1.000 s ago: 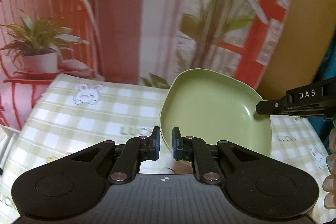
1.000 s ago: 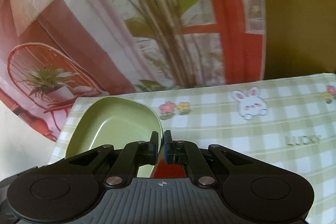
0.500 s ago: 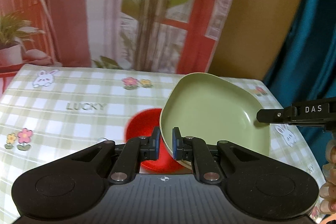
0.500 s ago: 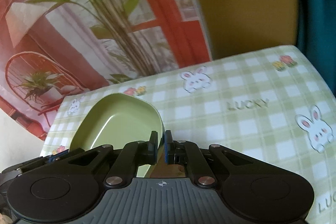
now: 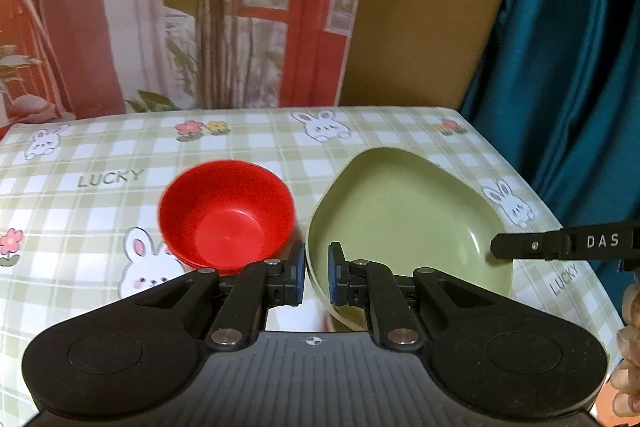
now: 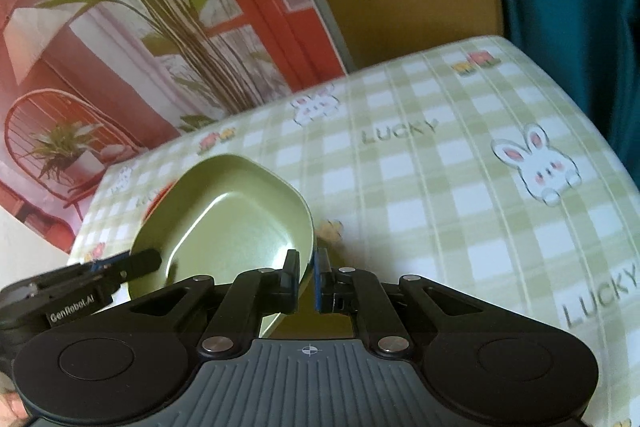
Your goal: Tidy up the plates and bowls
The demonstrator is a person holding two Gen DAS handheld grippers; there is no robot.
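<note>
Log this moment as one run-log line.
left gripper: shut on rim of green squarish plastic plate | right gripper: shut on opposite rim | plate: held above checked tablecloth | red round plastic bowl: beside plate

Soft indoor light, slight blur — fisheye-warped edges

Green plate [image 5: 404, 219], red bowl [image 5: 226, 213], green-and-white checked bunny-print tablecloth [image 5: 100, 155].
</note>
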